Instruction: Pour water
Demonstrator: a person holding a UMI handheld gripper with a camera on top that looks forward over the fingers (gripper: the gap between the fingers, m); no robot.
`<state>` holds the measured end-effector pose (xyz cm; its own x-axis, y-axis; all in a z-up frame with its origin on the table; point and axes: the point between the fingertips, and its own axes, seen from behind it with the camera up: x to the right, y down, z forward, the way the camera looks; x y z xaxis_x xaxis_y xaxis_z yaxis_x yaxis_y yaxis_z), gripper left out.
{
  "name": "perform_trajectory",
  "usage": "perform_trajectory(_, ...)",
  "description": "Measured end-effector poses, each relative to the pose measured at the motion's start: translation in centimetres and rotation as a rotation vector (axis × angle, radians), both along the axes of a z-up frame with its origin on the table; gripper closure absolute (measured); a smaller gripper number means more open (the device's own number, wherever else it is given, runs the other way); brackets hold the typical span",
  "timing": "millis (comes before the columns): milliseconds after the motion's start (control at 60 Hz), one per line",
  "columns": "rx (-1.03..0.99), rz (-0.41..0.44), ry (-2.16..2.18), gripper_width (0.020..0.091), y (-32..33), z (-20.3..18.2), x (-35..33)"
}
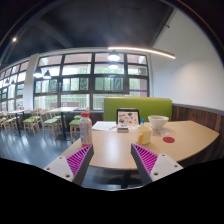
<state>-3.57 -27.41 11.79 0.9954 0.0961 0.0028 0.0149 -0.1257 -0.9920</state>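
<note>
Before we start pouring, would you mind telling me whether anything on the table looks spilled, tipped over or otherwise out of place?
Nothing stands out. The bottle stands upright on the wooden table beyond the gripper, whose fingers are open and hold nothing. The bowl sits level, a small red disc lies flat near it, and no spill shows.

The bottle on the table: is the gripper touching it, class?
Apart. The gripper view shows the bottle standing on the table well beyond the open gripper, with bare tabletop between.
</note>
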Motion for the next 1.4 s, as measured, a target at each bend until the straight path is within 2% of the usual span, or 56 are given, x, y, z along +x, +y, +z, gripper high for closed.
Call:
perform_trajectory(217, 0.016, 0.033, 0.023, 0.028, 1.8, -0.2, -2.0)
perform_trajectory(483, 0.025, 0.105, 0.009, 0.0279, 8.5, -0.4, -11.2)
perform_trajectory(550, 0.027, 0.095, -0.03, 0.0287, 11.3, -0.8, -12.7)
perform_trajectory(733, 0.039, -0.012, -0.076, 0.0294, 20.1, -1.3, -14.6)
perform_trajectory(833, 0.054, -0.035, -0.035, 0.0298, 24.0, -1.5, -15.1)
perform_trajectory(867, 0.056, -0.025, -0.028, 0.0344, 24.8, -1.6, -15.7)
perform_trajectory(917, 0.049, -0.03, -0.041, 0.0592, 26.3, -2.2, -15.9)
perform_trajectory(967, 0.079, -0.05, -0.045, 0.0592, 26.7, -2.0, -15.5)
perform_trajectory(1117, 0.08, -0.011, -0.001, 0.0716, 27.8, -2.3, -15.2)
perform_trajectory(1200, 0.082, -0.005, -0.003, 0.074, 28.2, -2.3, -14.8)
perform_trajectory(1217, 0.084, -0.001, 0.0, 0.0766, 28.2, -2.2, -14.8)
perform_trajectory(1400, 0.037, 0.022, 0.149, 0.0769, 29.3, -1.5, -12.7)
